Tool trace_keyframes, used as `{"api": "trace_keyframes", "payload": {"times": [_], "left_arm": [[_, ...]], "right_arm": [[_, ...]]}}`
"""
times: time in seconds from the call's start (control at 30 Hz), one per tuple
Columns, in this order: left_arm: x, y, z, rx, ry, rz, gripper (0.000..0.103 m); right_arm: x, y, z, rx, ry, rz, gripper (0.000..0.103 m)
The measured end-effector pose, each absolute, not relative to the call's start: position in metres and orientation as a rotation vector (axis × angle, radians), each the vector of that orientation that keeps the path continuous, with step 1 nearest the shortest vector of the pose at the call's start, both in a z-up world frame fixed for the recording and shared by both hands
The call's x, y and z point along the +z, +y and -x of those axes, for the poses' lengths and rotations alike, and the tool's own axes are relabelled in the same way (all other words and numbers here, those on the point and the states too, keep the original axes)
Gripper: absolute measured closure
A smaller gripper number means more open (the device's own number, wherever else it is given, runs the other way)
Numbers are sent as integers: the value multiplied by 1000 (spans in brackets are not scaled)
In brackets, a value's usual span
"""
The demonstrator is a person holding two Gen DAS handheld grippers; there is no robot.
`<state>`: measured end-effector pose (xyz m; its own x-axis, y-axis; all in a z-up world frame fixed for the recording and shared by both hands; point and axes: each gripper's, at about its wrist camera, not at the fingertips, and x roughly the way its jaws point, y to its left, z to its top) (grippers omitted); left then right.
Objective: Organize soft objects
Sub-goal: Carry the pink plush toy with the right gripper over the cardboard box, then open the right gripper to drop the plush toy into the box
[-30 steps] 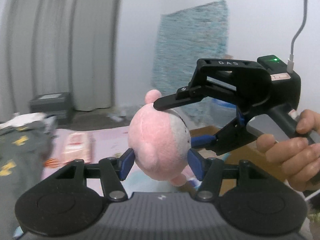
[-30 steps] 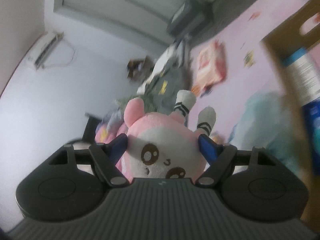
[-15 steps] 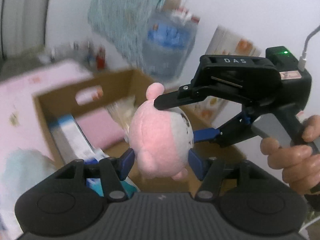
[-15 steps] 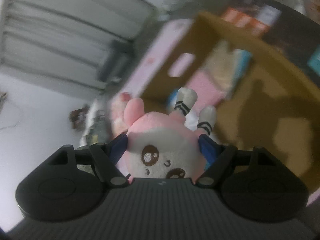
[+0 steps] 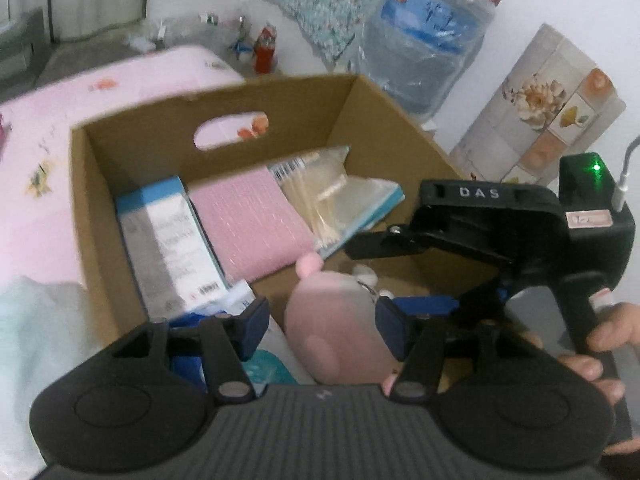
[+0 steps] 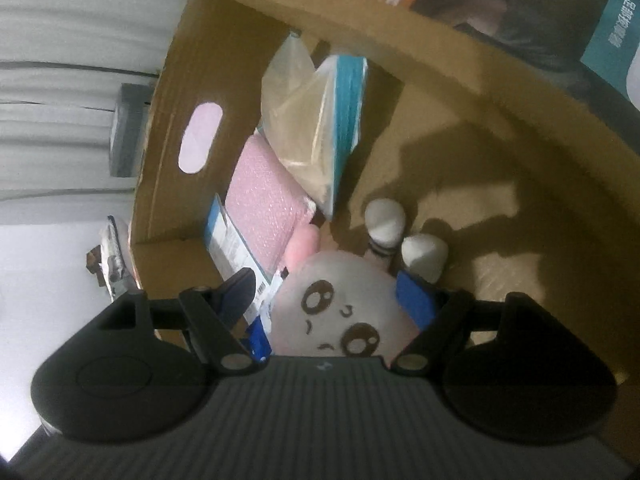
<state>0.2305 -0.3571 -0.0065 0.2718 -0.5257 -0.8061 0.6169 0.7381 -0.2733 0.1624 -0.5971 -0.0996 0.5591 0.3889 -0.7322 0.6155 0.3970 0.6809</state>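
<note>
A pink and white plush toy [image 5: 336, 332] with a drawn face [image 6: 340, 312] hangs inside an open cardboard box [image 5: 304, 120], just above its bare floor. My left gripper [image 5: 322, 330] is shut on the toy's body; the toy sits low between the fingers, tight against the right pad. My right gripper [image 6: 326, 296] is shut on the toy's head from the other side, with the white feet [image 6: 384, 220] pointing away. In the left wrist view the right gripper [image 5: 366, 276] reaches in from the right, held by a hand [image 5: 600, 344].
The box's [image 6: 440, 60] left half holds a white and blue carton [image 5: 168, 240], a pink bubble-wrap pad [image 5: 248, 220] and a clear bag of sticks [image 5: 328, 192]. A pink sheet [image 5: 120, 88] lies beyond the box and a wrapped water jug [image 5: 420, 40] stands behind it.
Both grippers swung with the toy from over the pink sheet to the box and sank into it. The toy now sits lower between the left fingers.
</note>
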Motion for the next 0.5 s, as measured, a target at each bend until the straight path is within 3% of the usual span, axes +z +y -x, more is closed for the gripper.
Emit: {"api": "trace_keyframes", "payload": {"times": [0.3,0.5], "left_arm": [[54,-299,-200,-749,847,-97,23],[73,-248,-166,-649,737,-135,15]], "right_arm": [[-67,-592,-147,-132,986,-1085,22],[-35,-577,-134,-47,903,-1047,22]]}}
